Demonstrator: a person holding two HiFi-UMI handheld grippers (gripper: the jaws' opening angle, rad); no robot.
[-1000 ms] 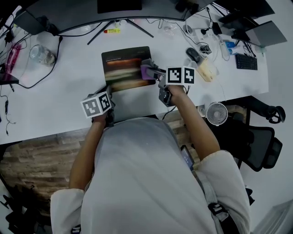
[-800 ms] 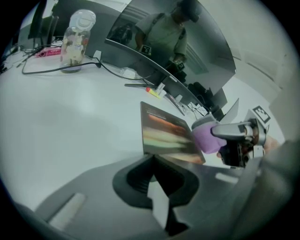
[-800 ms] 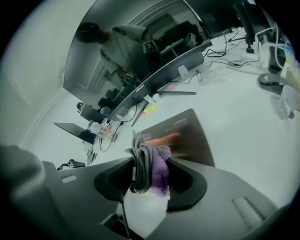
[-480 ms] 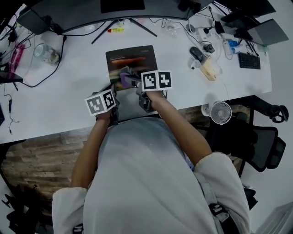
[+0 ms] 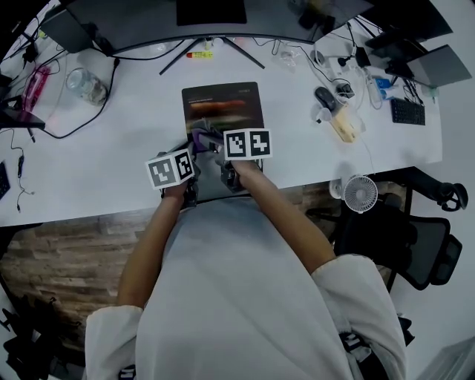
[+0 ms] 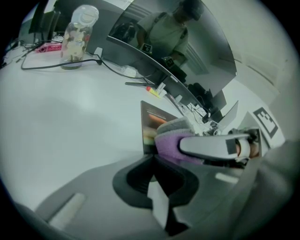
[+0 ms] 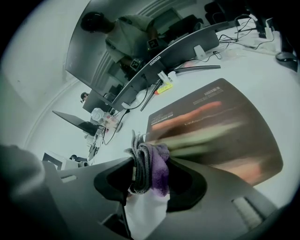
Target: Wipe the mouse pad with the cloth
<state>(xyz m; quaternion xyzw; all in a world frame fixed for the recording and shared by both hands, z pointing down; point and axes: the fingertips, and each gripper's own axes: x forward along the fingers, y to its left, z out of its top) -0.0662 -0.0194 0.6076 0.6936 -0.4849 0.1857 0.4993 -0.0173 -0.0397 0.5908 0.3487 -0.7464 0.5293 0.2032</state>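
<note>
Head view: a dark mouse pad, printed with orange and green streaks, is laid flat on a white table in front of the stand of a curved monitor. A bunched cloth, purple with grey, is found at the near left part of the mouse pad and is clamped in the right claw, which is reached in from the right along the pad's near edge. In the right gripper view the cloth is seen gripped between that claw's two jaws, its folds standing up above them, with the mouse pad spread out just beyond and to the right. The left claw is held at the pad's near left corner, close to the cloth; whether the pad is touched by it cannot be told. In the left gripper view its jaws are seen closed together with nothing between them, and the purple cloth and one pale jaw of the right claw are seen just beyond them to the right. A glass jar is stood at the table's far left. A computer mouse is set to the right of the mouse pad, well apart from it, among cables and small devices. A small white fan is seen by the table's near right edge, beside a black chair.
</note>
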